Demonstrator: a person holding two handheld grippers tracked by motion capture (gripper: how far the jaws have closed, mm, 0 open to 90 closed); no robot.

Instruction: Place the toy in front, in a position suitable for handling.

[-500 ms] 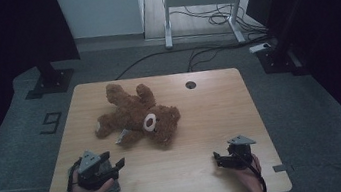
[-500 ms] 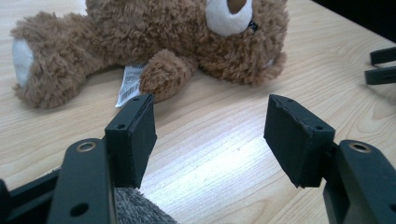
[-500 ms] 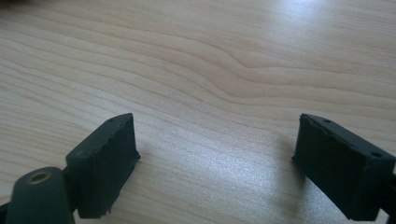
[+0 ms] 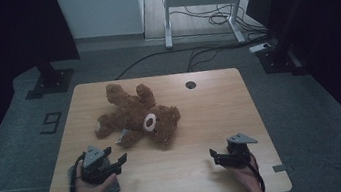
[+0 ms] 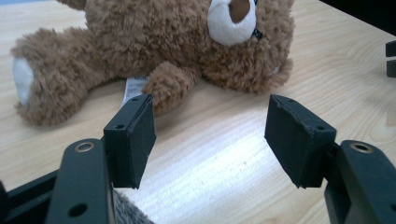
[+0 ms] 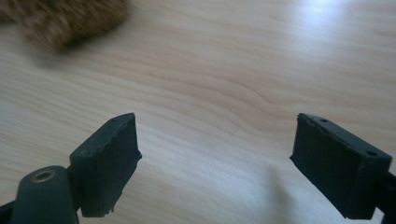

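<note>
Little has shifted since the earlier high view: both hands keep their stations at the near edge of the counter, and the teddy bear lies where it lay.

Item: teddy bear, brown plush, white muzzle. Position: on its back on the left half of the counter, untouched. Long axis: diagonal, legs pointing to the far left, head toward the near right. A white tag shows under the body beside the near paw in the left gripper view.

Item: left tongs. Position: nearer than the bear and just to the left of its head, pointed at it. State: jaws spread wide, nothing between them. In the left gripper view the bear's near paw sits just beyond the left jaw, the head farther off up the middle.

Item: right tongs. Position: nearer than the bear and well apart to the right of its head. State: jaws spread wide, empty, bare wood between them; a blurred brown edge of the bear sits at the upper left of the right gripper view.

Judgement: the left tongs are the closer by far; a short forward reach would likely meet the paw or head first.
</note>
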